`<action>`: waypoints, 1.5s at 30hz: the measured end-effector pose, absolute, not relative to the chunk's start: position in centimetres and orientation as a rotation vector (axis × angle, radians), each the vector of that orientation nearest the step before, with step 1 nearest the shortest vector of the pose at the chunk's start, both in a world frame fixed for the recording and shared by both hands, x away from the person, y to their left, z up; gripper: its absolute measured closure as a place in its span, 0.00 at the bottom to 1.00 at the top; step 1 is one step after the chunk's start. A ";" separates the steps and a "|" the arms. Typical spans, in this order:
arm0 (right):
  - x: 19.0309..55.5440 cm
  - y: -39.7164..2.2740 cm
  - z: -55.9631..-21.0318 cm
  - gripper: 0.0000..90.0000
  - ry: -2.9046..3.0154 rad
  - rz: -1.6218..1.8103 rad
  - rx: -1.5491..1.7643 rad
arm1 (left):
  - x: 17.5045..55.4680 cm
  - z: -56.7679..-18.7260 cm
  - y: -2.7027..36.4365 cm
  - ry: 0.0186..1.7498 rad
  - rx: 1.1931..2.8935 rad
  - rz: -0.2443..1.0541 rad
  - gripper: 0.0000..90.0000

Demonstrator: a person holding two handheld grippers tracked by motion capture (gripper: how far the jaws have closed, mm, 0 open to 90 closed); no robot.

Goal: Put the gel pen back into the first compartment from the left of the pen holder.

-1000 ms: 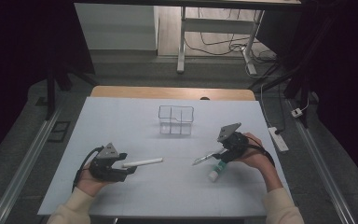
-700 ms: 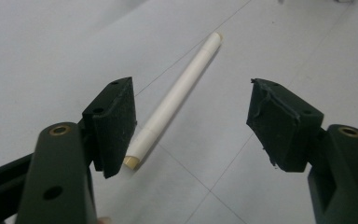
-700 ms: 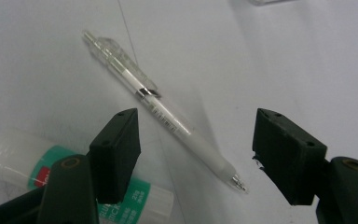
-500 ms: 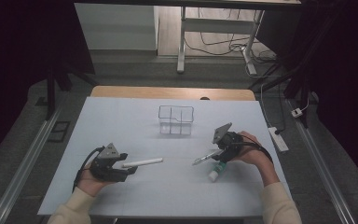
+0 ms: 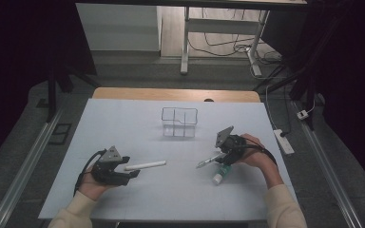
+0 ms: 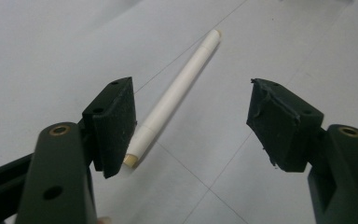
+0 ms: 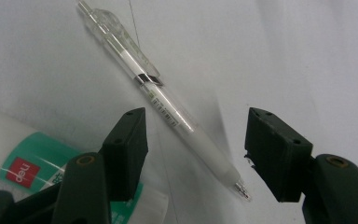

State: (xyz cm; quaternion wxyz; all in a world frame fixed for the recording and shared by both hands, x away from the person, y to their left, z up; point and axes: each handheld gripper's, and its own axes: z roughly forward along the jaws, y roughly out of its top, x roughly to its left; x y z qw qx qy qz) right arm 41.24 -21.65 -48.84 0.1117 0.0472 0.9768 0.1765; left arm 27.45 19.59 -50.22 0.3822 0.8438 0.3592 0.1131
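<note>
A white capped marker (image 5: 145, 166) lies on the pale table sheet (image 5: 180, 199). My left gripper (image 5: 130, 173) sits at its near end, open; in the left gripper view the marker (image 6: 177, 93) runs away from beside the left pad (image 6: 116, 121), which does not press on it. My right gripper (image 5: 221, 159) hovers low over a clear pen (image 5: 209, 160). Its jaws have just been closing, and the pen (image 7: 168, 109) lies between them, free of both pads. My right gripper (image 7: 196, 144) is open.
A white glue tube with a green label (image 5: 221, 175) lies just beside the pen, under the right hand, and it shows at the left of the right gripper view as the tube (image 7: 28, 163). A small wire basket (image 5: 179, 122) stands at the table's middle back.
The right gripper has shifted slightly over the clear pen. The left gripper and the white marker have stayed put.
</note>
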 end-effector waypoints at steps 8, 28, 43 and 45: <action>41.5 -21.6 -49.1 0.57 2.906 0.476 0.081 | 27.4 -50.2 19.6 0.921 2.151 0.291 0.36; 43.0 -20.6 -49.2 0.74 2.993 0.380 -0.186 | 27.5 -50.2 19.7 0.934 2.152 0.301 0.36; 43.4 -19.6 -49.1 0.87 3.026 0.301 -0.346 | 27.5 -50.2 19.7 0.935 2.151 0.302 0.36; 43.4 -19.6 -49.1 0.87 3.023 0.297 -0.362 | 27.5 -50.2 19.8 0.933 2.151 0.302 0.36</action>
